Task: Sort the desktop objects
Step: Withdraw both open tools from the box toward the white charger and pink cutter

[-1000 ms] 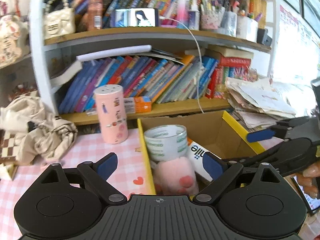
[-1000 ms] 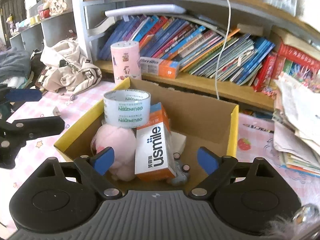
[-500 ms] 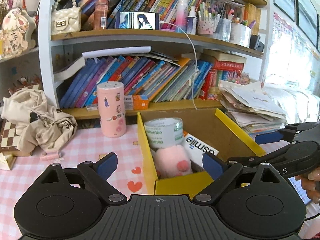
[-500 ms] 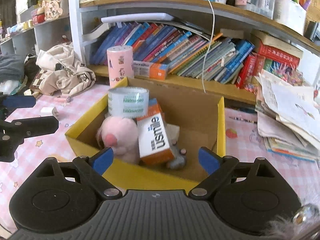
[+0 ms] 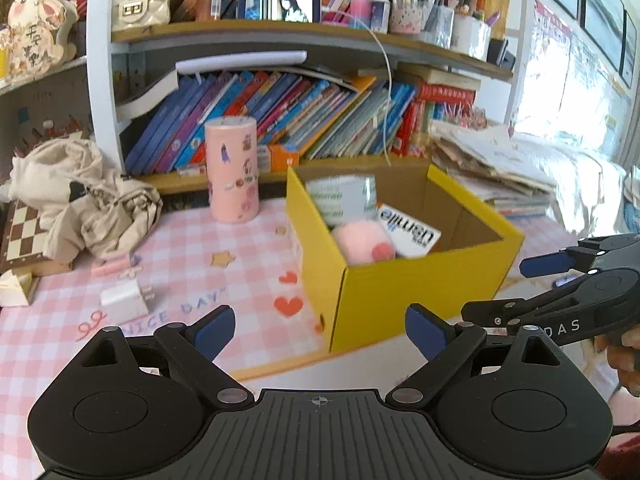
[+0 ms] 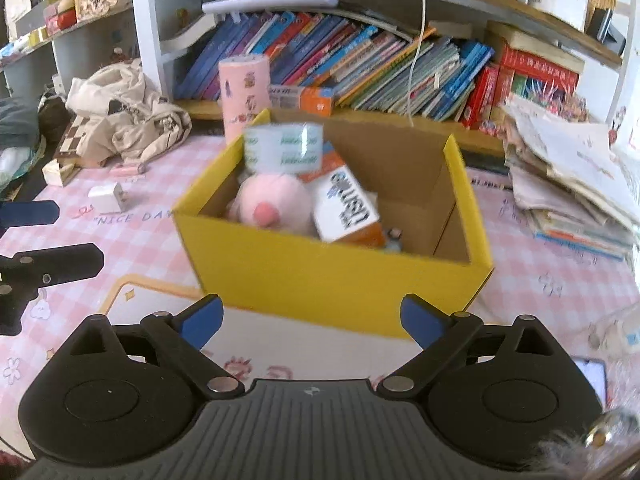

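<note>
Yellow box (image 6: 320, 280) with tape roll (image 6: 284, 148), plush (image 6: 272, 204)

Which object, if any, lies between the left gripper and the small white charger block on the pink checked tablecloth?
Nothing visible: only bare tablecloth separates the open left gripper from the white charger block.

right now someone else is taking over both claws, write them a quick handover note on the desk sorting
Left claw: open, holding nothing.
Right claw: jaws opening, nothing between them.
Both face the yellow box on the pink checked tablecloth.
Done: tape roll, pink plush and white-and-orange usmile box are already in the yellow box.
Left, apparently: white charger plug and small pink item lie loose on the cloth; pink sticker canister stands upright left of the box. Whether the canister belongs in the box I cannot tell.
</note>
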Demonstrator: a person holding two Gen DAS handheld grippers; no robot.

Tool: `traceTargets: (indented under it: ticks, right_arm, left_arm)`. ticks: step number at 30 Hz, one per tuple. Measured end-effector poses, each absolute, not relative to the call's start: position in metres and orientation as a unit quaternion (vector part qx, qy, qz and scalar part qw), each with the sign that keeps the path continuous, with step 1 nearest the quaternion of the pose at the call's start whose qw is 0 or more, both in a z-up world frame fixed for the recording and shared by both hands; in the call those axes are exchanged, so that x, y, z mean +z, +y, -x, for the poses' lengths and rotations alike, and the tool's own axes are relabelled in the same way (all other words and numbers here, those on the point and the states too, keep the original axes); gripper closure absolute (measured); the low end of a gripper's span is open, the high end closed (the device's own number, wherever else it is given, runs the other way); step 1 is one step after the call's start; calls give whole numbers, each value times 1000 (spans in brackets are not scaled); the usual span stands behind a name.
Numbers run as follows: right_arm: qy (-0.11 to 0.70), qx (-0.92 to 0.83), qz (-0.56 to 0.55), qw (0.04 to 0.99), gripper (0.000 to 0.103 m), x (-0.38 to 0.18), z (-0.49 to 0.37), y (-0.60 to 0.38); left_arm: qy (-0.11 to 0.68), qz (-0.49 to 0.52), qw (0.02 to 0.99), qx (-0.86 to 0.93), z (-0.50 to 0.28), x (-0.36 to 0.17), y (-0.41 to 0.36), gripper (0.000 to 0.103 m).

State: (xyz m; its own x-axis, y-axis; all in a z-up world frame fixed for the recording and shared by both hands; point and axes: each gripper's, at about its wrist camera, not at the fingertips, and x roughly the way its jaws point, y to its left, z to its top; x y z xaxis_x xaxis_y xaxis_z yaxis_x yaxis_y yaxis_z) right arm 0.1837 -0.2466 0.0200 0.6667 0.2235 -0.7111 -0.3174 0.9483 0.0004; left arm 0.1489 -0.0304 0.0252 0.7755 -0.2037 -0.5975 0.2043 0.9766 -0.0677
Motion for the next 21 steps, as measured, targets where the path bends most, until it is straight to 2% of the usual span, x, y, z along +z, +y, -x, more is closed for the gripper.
traceTargets:
  ticks: [13, 21]
  right_arm:
    - [413, 135, 61, 899, 3, 0, -153, -203]
    - [439, 138, 50, 886, 3, -9, -143, -183]
  left_arm:
    - [347, 2, 931, -116, -134, 13, 0, 9]
    - [363, -43, 919, -148, -123, 4, -2, 9]
